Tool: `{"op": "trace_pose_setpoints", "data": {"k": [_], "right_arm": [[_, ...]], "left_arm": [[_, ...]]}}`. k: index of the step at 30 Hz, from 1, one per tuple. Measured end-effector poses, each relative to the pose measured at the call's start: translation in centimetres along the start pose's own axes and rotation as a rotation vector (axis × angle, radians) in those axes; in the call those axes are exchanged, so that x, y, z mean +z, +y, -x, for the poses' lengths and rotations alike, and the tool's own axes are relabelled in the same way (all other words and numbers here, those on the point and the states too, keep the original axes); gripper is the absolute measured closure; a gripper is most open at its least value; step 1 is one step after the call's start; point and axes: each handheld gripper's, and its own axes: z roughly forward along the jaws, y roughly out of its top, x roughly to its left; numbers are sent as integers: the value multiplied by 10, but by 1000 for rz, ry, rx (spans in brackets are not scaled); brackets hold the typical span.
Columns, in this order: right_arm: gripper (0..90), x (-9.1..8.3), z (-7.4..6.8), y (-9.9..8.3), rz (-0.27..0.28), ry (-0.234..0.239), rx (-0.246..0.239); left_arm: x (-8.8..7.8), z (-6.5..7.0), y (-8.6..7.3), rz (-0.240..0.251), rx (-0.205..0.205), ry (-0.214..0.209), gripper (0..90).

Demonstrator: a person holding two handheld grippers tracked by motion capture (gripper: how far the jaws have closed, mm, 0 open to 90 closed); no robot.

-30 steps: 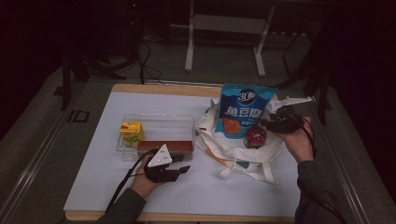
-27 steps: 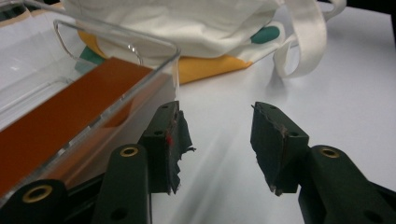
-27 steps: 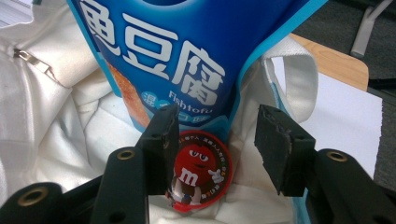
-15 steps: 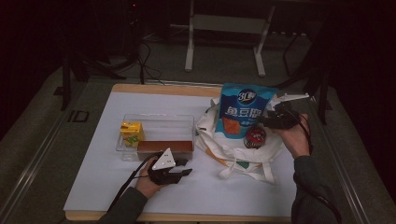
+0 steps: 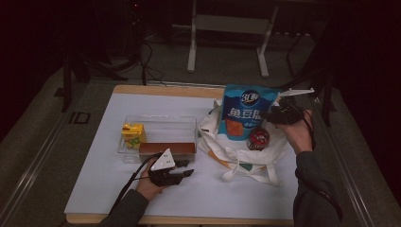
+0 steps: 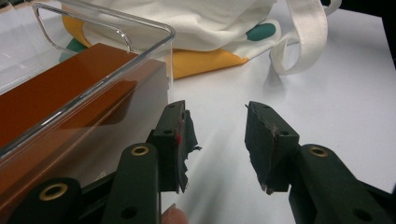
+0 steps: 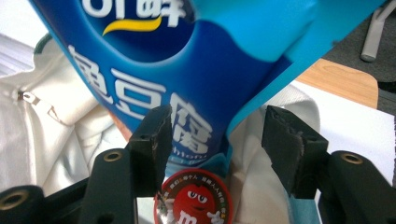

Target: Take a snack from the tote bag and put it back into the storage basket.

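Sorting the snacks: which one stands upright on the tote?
The blue bag. It stands tall against the tote; the red tin sits low beside it, and the yellow carton is in the clear bin.

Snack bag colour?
Blue with white lettering; the snack bag shows best in the right gripper view.

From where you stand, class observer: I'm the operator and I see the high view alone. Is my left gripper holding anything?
Observer: No. The left gripper is open over bare table beside the clear bin.
Operator: And my right one?
Observer: The right gripper is open too, with the edge of the blue snack bag between its jaws, not clamped.
Operator: What is the round red thing?
Observer: A red candy tin whose lid shows a cartoon face, just below those jaws.
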Motion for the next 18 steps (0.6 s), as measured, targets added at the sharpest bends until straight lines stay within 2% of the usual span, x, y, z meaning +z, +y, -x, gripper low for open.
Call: {"op": "trace_pose_setpoints", "data": {"k": [3,8,11,13,15,18], "right_arm": [[418,-1,3,3,9,0,10],[408,-1,5,9,26,0,20],[409,1,7,11,38,7,30],[412,2,8,12,51,21,41],[421,3,9,14,63,39,48],[424,7,10,17,64,45,51]], "left_arm": [[1,0,-1,-9,-17,10,571],[1,4,-1,-4,4,21,574],[0,3,-2,0,1,11,559],[0,4,-2,0,2,-13,551],[1,5,-2,-3,16,-11,551],[1,5,-2,-3,14,-12,539]]}}
